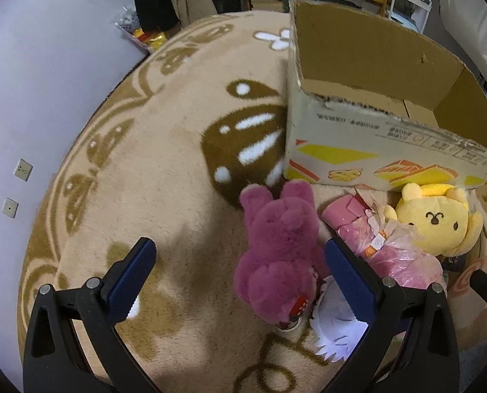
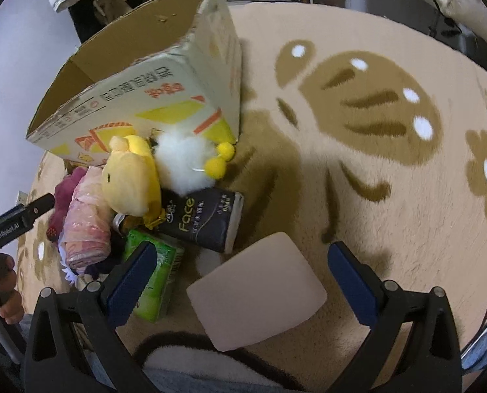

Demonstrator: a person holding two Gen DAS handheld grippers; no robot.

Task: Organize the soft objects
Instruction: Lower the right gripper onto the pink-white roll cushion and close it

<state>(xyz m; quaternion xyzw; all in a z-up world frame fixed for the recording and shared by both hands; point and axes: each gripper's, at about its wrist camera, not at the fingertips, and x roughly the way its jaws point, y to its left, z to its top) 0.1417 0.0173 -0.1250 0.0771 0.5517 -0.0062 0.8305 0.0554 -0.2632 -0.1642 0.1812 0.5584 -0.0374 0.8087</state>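
- The left gripper (image 1: 240,281) hovered with its jaws spread wide and empty over a fuzzy purple plush bear (image 1: 278,255), which lay on the rug (image 1: 165,150) between the blue-padded fingers, nearer the right one.
- The right gripper (image 2: 240,281) hung likewise parted, holding nothing, above a smooth pale-pink rounded block (image 2: 256,298) lying between its fingers.
- A yellow plush bear (image 2: 130,177), a crinkly pink plastic-wrapped bundle (image 2: 86,222), a fluffy white toy with yellow pompoms (image 2: 186,160), a dark tissue pack (image 2: 204,219) and a green pack (image 2: 158,278) were heaped together against the open cardboard box (image 1: 351,150).
- The tan rug was thick-piled, with brown butterfly shapes.
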